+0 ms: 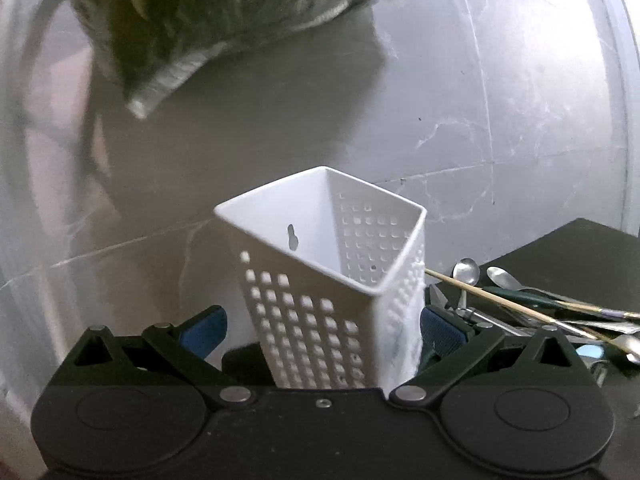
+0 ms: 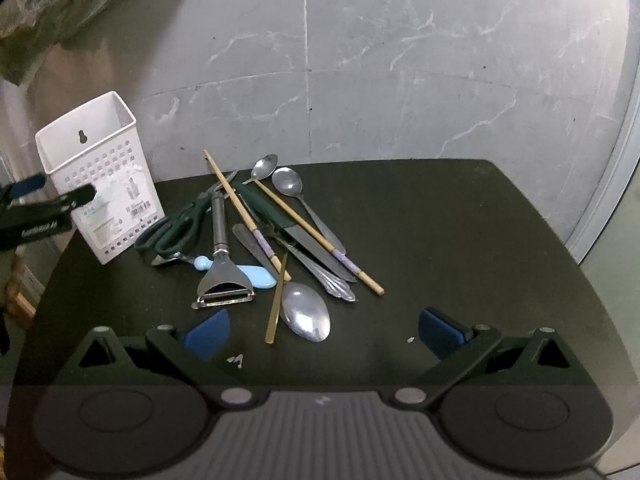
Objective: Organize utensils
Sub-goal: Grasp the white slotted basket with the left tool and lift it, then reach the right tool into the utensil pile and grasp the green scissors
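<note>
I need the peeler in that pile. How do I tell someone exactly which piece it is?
On the dark table, find the utensil pile right of the white perforated holder. The peeler lies on the pile's near left edge, partly over a light blue handle. It alone has a wide triangular metal head with a crosswise blade.

place: home kitchen corner | cues: marble-look wall tiles (image 2: 400, 60); utensil pile (image 2: 276, 236); dark table (image 2: 460, 260)

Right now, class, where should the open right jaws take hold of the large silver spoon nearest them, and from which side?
Grip the large silver spoon at its neck, just above the bowl, coming straight down from above. The bowl is wide and domed, while its handle is buried under the other utensils.
</note>
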Available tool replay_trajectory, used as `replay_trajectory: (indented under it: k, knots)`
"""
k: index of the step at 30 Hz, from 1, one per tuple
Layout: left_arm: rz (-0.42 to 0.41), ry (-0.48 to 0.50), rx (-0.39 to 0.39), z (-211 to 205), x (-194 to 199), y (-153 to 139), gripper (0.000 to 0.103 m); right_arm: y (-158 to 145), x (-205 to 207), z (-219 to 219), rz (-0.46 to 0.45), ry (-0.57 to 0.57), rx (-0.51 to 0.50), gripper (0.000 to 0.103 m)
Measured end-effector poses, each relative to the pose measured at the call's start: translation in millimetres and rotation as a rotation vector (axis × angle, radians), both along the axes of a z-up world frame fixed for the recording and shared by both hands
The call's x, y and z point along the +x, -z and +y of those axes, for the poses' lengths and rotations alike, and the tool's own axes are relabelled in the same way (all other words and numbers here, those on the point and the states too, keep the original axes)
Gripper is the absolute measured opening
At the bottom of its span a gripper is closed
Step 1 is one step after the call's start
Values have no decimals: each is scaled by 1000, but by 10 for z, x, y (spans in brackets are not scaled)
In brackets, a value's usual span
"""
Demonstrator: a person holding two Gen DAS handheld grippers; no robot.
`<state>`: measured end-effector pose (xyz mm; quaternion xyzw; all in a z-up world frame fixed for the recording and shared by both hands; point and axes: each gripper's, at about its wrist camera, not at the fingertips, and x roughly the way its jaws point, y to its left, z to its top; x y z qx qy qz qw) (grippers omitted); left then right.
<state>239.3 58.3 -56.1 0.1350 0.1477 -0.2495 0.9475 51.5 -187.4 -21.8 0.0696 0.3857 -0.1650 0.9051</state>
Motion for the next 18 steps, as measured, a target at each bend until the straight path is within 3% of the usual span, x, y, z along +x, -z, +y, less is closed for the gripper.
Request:
replay_trajectory:
  k: [2,6,11,18]
  knots:
    - [35,13,8,-55,163,55,102,1,10,-10,12,-4,-4,103]
    - [182,-73,60,-254,312,135,102,9,36,-26,16,-35,0,103]
    - [181,-90,9,-333,229,84,90,30,137,-149,2,-75,13,103]
    - [150,-148,24,-381,14,108,86,83,229,-329,30,-154,106,103]
